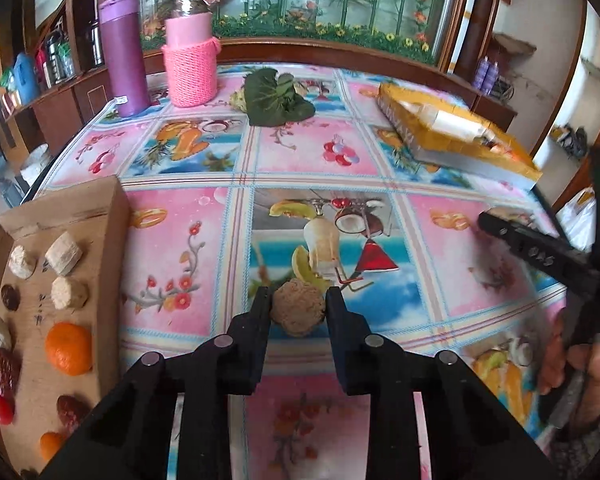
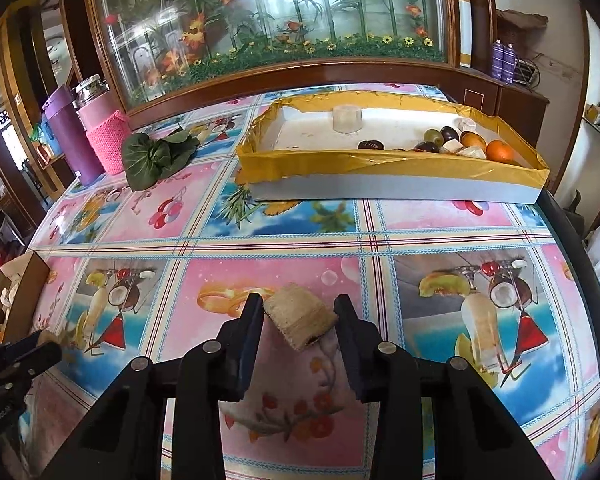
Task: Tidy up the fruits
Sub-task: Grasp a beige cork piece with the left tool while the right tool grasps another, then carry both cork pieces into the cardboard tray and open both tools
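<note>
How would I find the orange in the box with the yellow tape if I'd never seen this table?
Look to the far right of the table with the fruit-patterned cloth, where a white box edged in yellow tape sits. A heap of fruit fills its right end, and the orange lies nearest that end. It is the only bright orange ball; its neighbours are dark, green or pale.

The wooden board (image 1: 80, 240) runs off the left edge, and the right gripper (image 1: 500, 224) is motion-blurred.

Bare table (image 2: 300, 232) is lying open mid-way; the taped box (image 2: 392, 168) is blocking far right, the cardboard tray (image 1: 100, 216) left, bottles (image 1: 124, 48) rear-left.
</note>
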